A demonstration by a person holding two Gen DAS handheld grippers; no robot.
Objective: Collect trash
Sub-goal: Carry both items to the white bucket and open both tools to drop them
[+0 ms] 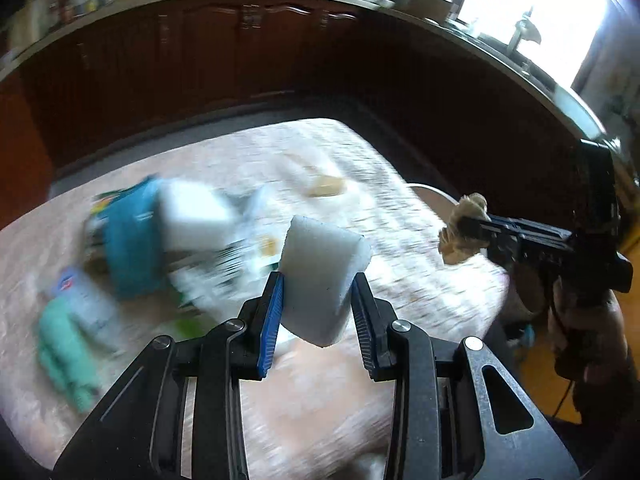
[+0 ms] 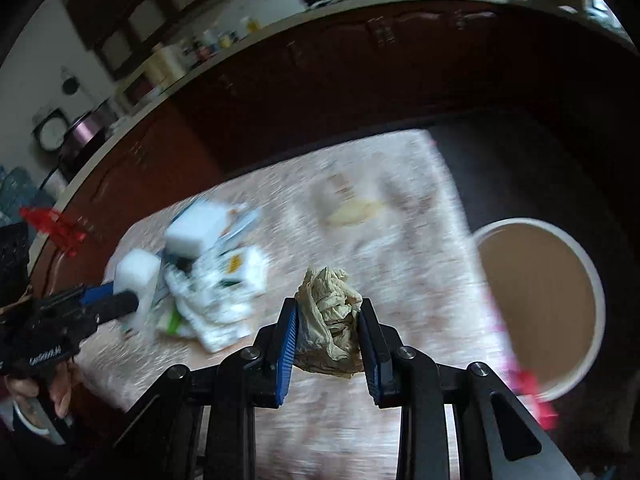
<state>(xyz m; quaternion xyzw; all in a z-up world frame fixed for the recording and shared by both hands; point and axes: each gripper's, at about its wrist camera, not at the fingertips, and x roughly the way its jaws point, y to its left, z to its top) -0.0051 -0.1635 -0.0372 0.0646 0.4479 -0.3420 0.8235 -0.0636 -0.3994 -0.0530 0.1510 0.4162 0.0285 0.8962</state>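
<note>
My left gripper (image 1: 318,280) is shut on a white foam block (image 1: 320,276), held above the table; the same gripper (image 2: 128,300) and foam block (image 2: 136,276) show at the left of the right wrist view. My right gripper (image 2: 328,308) is shut on a crumpled beige paper wad (image 2: 330,316), also lifted off the table. The left wrist view shows that gripper (image 1: 472,228) with the wad (image 1: 464,232) at the right. Beside the table's right edge stands a round white bin (image 2: 596,280) with a brown inside.
On the pale patterned tablecloth (image 2: 400,280) lie a heap of white wrappers (image 2: 224,292), a second white foam block (image 2: 196,224), a blue packet (image 1: 128,240), a green glove (image 1: 68,352) and beige scraps (image 2: 352,212). Dark wooden cabinets (image 1: 240,60) curve behind.
</note>
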